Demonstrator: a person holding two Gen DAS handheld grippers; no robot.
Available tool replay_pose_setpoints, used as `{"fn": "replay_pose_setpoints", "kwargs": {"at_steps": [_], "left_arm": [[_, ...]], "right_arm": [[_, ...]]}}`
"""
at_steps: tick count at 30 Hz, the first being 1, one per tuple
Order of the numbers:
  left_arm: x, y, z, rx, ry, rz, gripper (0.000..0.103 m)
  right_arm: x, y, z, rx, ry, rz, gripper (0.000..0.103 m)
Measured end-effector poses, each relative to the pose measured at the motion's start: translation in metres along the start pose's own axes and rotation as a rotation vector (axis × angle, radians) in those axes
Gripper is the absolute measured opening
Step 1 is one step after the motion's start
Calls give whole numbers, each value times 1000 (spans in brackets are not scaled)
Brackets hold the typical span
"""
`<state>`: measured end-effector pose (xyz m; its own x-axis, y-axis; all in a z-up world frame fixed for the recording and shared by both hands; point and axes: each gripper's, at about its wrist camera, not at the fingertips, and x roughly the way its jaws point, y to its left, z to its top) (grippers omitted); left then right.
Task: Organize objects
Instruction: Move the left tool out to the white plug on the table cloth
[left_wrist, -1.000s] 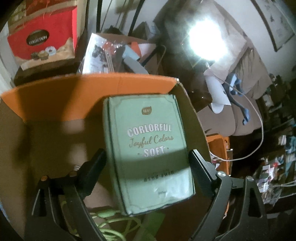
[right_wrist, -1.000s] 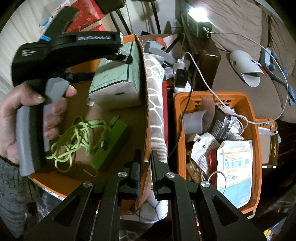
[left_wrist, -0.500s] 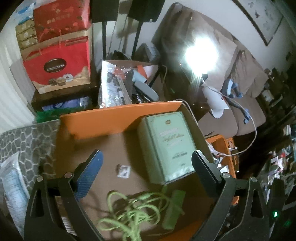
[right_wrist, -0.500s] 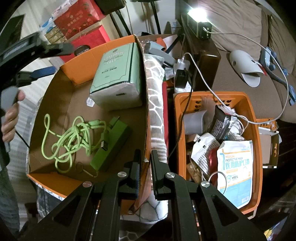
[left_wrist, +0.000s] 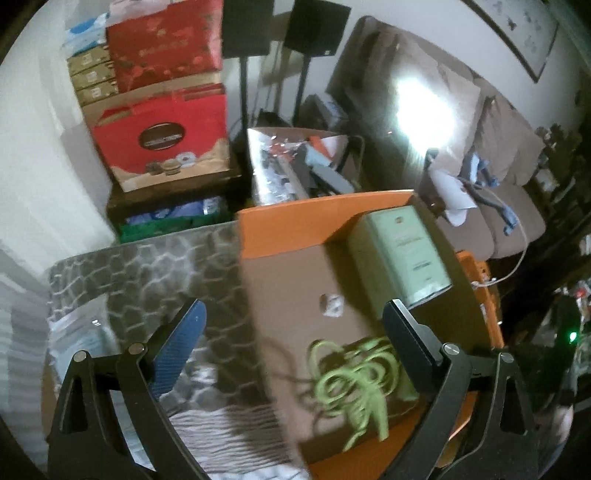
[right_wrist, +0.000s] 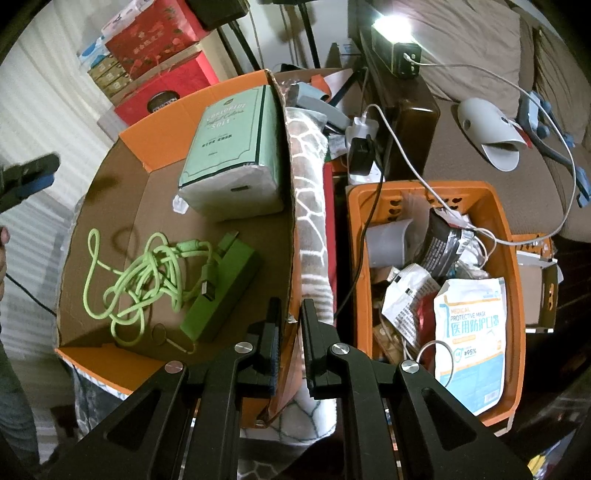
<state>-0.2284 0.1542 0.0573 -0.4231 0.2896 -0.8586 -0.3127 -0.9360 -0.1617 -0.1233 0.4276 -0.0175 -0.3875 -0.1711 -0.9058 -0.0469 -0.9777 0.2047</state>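
Blurred and cropped views
Left wrist view smeared; tissue pack (left_wrist: 400, 251) lettering unreadable; left tool (right_wrist: 27, 177) cut by the frame edge.

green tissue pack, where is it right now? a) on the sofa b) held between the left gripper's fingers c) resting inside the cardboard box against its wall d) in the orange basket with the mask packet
c: the green tissue pack rests on the floor of the cardboard box, against its far right wall, while the left gripper is open with nothing between its fingers.
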Motion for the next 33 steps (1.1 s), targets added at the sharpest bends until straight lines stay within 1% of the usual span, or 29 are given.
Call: {"fn": "replay_pose_setpoints", "kwargs": {"at_steps": [7, 11, 14, 18, 22, 26, 29, 31, 33], "left_arm": [[-12, 56, -17, -12, 25, 73, 96], [-8, 87, -28, -19, 52, 101, 96], [-2, 102, -37, -9, 83, 106, 96], [7, 115, -47, -33, 117, 102, 96], [16, 119, -55, -27, 141, 109, 96], [32, 120, -65, -35, 175, 74, 96], [43, 116, -71, -28, 193, 51, 86], [49, 112, -74, -18, 201, 39, 75], [54, 108, -75, -12, 214, 15, 68]], "right_arm": [[0, -4, 0, 0, 1, -2, 10], [1, -7, -1, 2, 0, -5, 10], [2, -8, -2, 4, 1, -9, 10], [3, -7, -1, 1, 6, -18, 10], [4, -8, -2, 6, 7, -20, 10], [6, -8, -3, 12, 9, -23, 10], [6, -7, -3, 12, 11, -26, 10], [7, -7, -3, 13, 12, -26, 10], [7, -7, -3, 14, 12, -26, 10]]}}
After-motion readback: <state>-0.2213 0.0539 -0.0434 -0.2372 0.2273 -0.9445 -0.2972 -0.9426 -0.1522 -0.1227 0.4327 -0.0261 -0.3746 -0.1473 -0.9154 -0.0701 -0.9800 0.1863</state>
